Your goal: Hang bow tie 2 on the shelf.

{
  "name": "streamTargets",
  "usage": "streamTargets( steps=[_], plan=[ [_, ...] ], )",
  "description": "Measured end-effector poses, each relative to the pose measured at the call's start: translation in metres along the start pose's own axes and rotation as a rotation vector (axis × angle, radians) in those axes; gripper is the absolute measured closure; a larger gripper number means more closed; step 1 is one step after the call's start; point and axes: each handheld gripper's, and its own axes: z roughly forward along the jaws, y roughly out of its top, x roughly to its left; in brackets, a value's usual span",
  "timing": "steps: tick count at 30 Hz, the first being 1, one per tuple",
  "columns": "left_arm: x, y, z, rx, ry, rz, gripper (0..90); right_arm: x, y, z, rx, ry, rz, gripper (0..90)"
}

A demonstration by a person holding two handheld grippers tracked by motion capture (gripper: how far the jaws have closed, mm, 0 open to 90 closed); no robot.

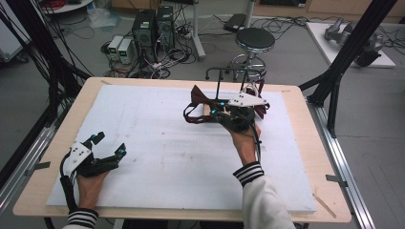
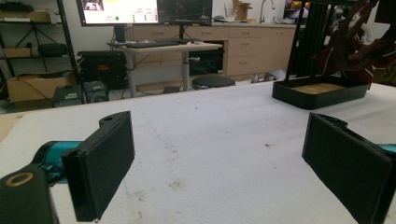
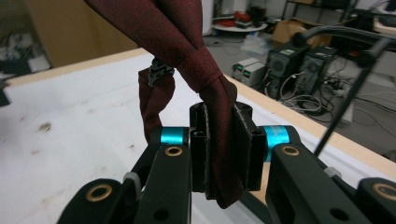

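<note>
The right gripper point(image 3: 219, 154) clamps a dark red tie point(image 3: 205, 70) beside the black stand point(image 1: 224, 76); the left gripper point(image 1: 109, 145) rests open on the white board point(image 1: 157, 157).

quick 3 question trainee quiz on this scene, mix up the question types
1. True or false: the left gripper holds the dark red tie.
2. The right gripper is: A) open, B) shut on the tie, C) shut on nothing.
3. What stands on the white table top beyond the right gripper?

Key: 1. False, its jaws are open and bare. 2. B. 3. A black rack with a tray base, with more dark red ties hanging there.
</note>
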Motion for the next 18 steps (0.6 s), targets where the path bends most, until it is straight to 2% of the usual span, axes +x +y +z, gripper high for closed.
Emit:
streamTargets(
  steps=[2,5,14,18],
  plan=[
    [0.0,0.0,0.0,0.0,0.0,-0.001,9.7,-0.003,-0.001,-0.001,-0.015,-0.02,0.023,77.9],
    [0.0,0.0,0.0,0.0,0.001,0.001,9.7,-0.008,-0.003,-0.002,-0.027,-0.02,0.06,77.5],
    [0.0,0.0,0.0,0.0,0.001,0.001,9.7,-0.016,-0.005,-0.004,-0.047,-0.096,0.088,78.2],
    [0.0,0.0,0.0,0.0,0.001,0.001,9.7,-0.02,-0.006,-0.004,-0.069,-0.12,0.132,78.9]
  ],
)
